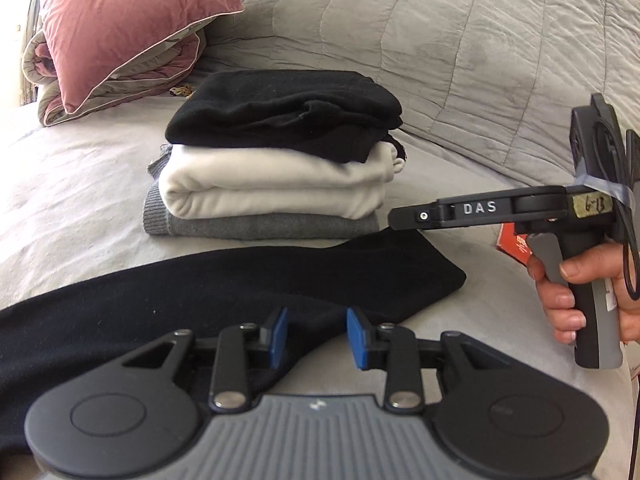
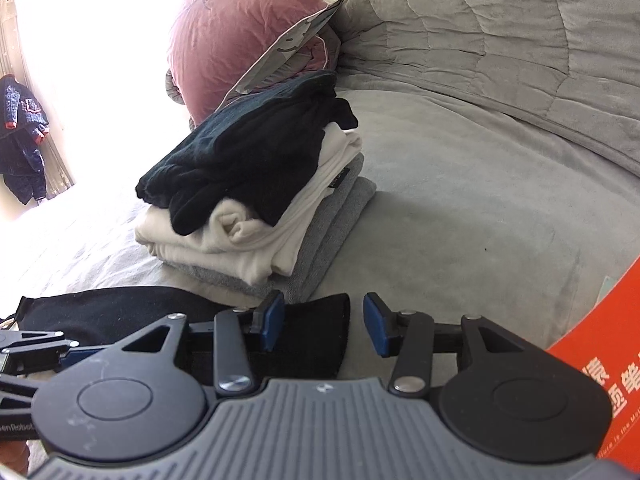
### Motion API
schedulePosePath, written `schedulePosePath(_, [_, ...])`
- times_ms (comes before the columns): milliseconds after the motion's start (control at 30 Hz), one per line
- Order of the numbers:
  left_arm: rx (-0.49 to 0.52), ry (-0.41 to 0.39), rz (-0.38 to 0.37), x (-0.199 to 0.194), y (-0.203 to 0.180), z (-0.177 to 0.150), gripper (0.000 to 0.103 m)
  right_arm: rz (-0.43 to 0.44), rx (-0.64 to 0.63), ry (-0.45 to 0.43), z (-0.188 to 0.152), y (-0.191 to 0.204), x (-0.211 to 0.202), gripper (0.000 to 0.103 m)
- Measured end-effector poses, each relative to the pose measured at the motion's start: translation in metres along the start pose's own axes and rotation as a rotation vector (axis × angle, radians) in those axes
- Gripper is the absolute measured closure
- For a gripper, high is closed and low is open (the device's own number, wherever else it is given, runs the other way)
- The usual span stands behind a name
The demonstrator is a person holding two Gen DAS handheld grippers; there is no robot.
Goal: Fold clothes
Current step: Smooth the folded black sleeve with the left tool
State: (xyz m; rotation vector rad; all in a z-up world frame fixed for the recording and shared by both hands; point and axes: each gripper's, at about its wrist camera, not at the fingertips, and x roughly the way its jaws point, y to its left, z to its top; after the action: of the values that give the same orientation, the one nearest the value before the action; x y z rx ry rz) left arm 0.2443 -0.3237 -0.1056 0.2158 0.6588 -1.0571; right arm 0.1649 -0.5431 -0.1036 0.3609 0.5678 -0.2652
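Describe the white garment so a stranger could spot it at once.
Find the grey bed; in front of its pink pillow sits a stack of three folded clothes. The white garment is the middle layer, between a black top and a grey bottom.

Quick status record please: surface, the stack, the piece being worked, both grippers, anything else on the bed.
surface: grey bedspread
stack: black garment on top, white garment in the middle, grey garment at the bottom
piece being worked: dark garment lying flat in front of the stack
left gripper: open above the dark garment
right gripper: open, over the dark garment's end
other: pink pillow, orange booklet
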Motion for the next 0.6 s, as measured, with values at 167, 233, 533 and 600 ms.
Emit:
schedulePosePath(167, [-0.014, 0.016, -0.011, 0.012, -0.007, 0.0, 0.071, -0.038, -0.083, 0.02, -0.004, 0.006, 0.015, 0.089])
schedulePosePath(233, [0.0, 0.018, -0.007, 0.014, -0.01, -0.001, 0.07, -0.046, -0.112, -0.016, -0.008, 0.012, 0.006, 0.095])
schedulePosePath(533, [0.014, 0.035, -0.02, 0.019, -0.013, -0.001, 0.067, -0.102, -0.22, -0.215, -0.01, 0.028, -0.03, 0.096])
schedulePosePath(600, [0.021, 0.049, -0.034, 0.02, -0.016, 0.001, 0.059, -0.133, -0.249, -0.154, -0.006, 0.028, -0.012, 0.096])
